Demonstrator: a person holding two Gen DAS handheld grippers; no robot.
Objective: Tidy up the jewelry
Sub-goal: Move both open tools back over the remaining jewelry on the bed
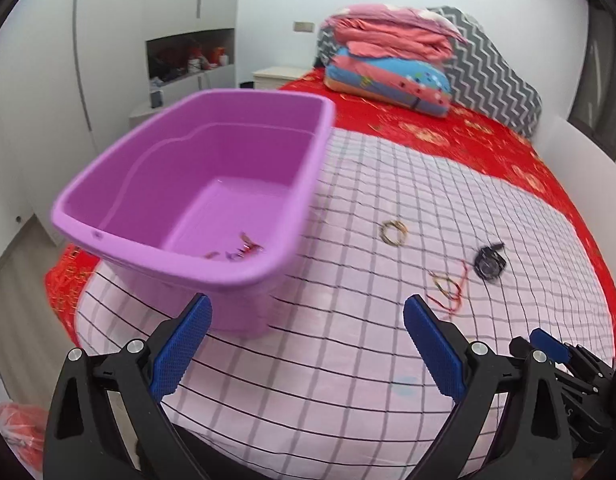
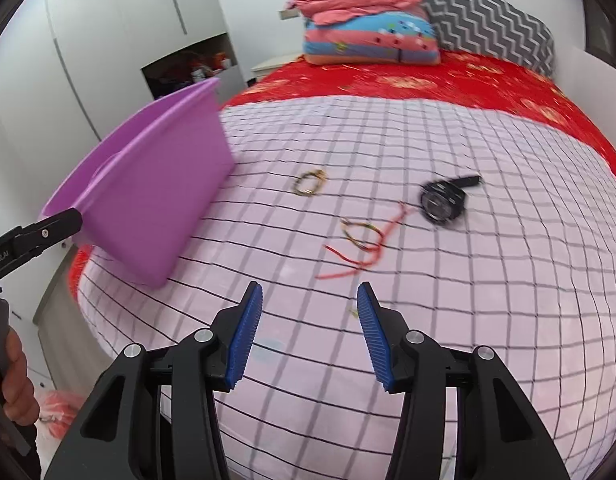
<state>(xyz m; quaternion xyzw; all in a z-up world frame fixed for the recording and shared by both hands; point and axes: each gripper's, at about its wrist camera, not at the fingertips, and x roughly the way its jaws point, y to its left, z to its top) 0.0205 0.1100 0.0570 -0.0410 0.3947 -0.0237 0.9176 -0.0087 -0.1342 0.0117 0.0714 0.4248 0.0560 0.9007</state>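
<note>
Jewelry: we are seeing bracelet [image 2: 310, 182], cord [image 2: 362, 246], watch [image 2: 444, 198] lying mid-blanket [image 2: 428, 320] | purple bin [image 1: 196, 184] sitting near blanket's left edge | left gripper [image 1: 306, 346], right gripper [image 2: 310, 334] gaping, gripping nothing.

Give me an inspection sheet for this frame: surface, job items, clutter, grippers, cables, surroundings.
Surface: pink checked cloth over a red patterned bedspread.
Job's things: purple plastic tub with small red pieces inside; gold ring bracelet, black wristwatch and red-and-yellow cord bracelet lie apart on the cloth.
Clutter: folded pink and blue quilts against a grey zigzag cushion.
Grippers: left gripper open, empty; right gripper open, empty, short of the cord bracelet.
Cables: nothing seen.
Surroundings: white wardrobe with a niche, bedside cabinet.
</note>
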